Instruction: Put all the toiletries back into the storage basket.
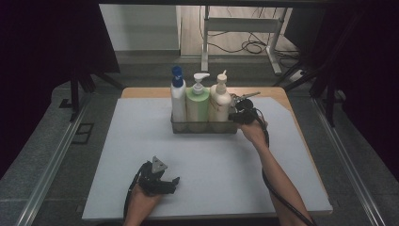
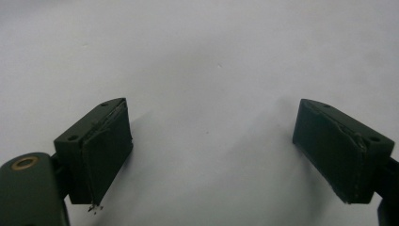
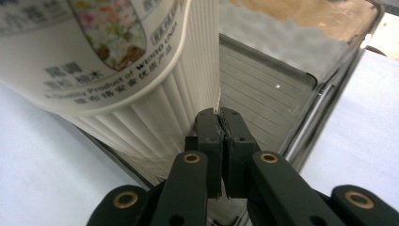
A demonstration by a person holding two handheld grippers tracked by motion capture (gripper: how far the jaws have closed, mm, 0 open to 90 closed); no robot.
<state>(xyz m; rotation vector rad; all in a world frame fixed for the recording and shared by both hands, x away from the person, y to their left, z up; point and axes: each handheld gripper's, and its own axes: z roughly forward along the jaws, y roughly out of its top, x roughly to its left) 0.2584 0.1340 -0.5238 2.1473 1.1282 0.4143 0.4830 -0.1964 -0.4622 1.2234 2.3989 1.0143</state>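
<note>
- Table (image 1: pixel 141 155): pale sheet over wood, dim room behind.
- Wire basket (image 1: pixel 204 126) – mid-table, three bottles upright in a row, kept from tipping.
- Cream bottle (image 3: pixel 117 70): rightmost slot.
- Right gripper (image 3: pixel 220 120) – jaws pinched together on the basket's end wall beside that bottle, forearm stretched forward.
- Left gripper (image 2: pixel 211 155): jaws wide, empty, parked near the front edge.

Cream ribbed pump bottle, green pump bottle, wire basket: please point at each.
cream ribbed pump bottle (image 3: pixel 155 122), right gripper view, ribbed side.
green pump bottle (image 1: pixel 197 106), high view, body.
wire basket (image 1: pixel 204 127), high view, front wall.
</note>
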